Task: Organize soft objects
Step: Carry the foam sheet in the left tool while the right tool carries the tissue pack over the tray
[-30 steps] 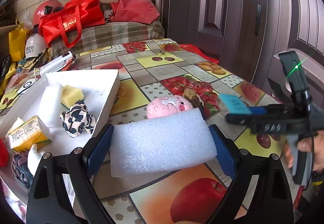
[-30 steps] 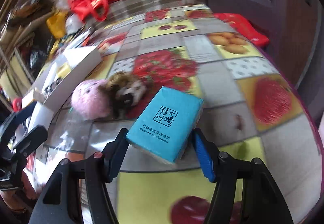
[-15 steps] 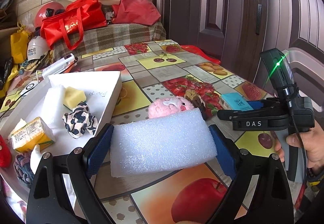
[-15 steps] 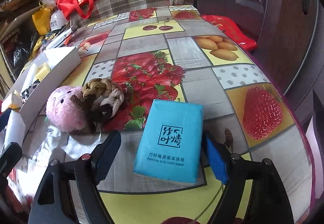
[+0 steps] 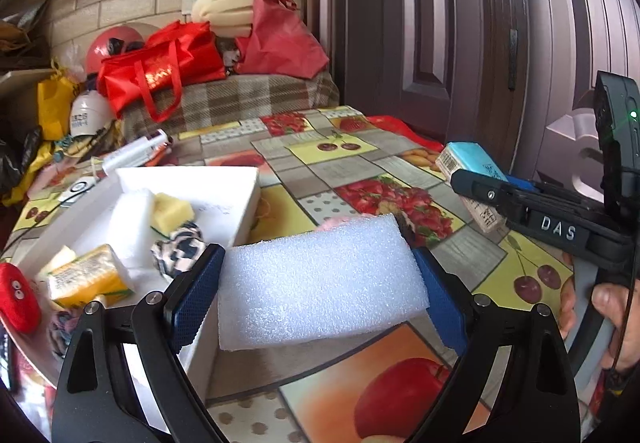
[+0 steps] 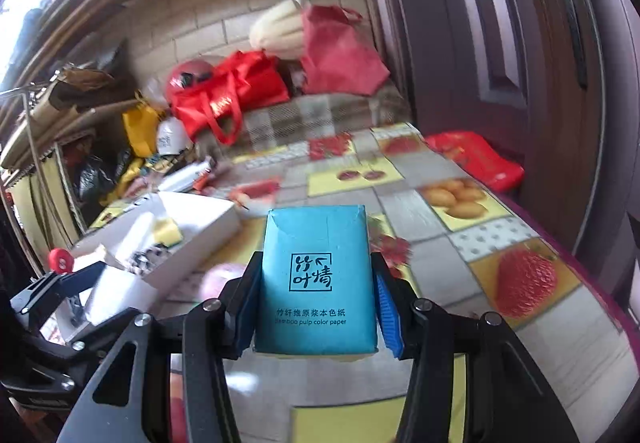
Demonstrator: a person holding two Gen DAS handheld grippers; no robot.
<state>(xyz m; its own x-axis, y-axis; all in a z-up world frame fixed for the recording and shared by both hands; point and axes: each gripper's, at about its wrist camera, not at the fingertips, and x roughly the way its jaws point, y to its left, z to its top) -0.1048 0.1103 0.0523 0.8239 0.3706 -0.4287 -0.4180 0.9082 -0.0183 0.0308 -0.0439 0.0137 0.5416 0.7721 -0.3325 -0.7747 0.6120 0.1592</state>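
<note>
My left gripper point(image 5: 320, 283) is shut on a white foam block point(image 5: 320, 283) and holds it above the table, just right of the white box point(image 5: 240, 203). My right gripper point(image 6: 316, 307) is shut on a blue tissue pack point(image 6: 316, 283) and holds it lifted above the table; it also shows in the left wrist view point(image 5: 472, 167). The box holds a yellow sponge point(image 5: 172, 209), a white foam piece point(image 5: 132, 227), a black-and-white cloth ball point(image 5: 178, 251) and a yellow tissue pack point(image 5: 86, 277). A pink plush point(image 6: 220, 279) lies on the table, mostly hidden behind the foam.
A red plush point(image 5: 18, 297) sits at the box's left end. Red bags point(image 5: 160, 67) and a helmet point(image 5: 112, 43) are piled on a plaid-covered bench beyond the table. A dark door point(image 5: 440, 23) stands to the right. The fruit-print tablecloth point(image 5: 360, 147) covers the table.
My right gripper closed on the blue tissue pack and lifted it off the table. My left gripper with the foam block rose and tilted slightly, nearer the box.
</note>
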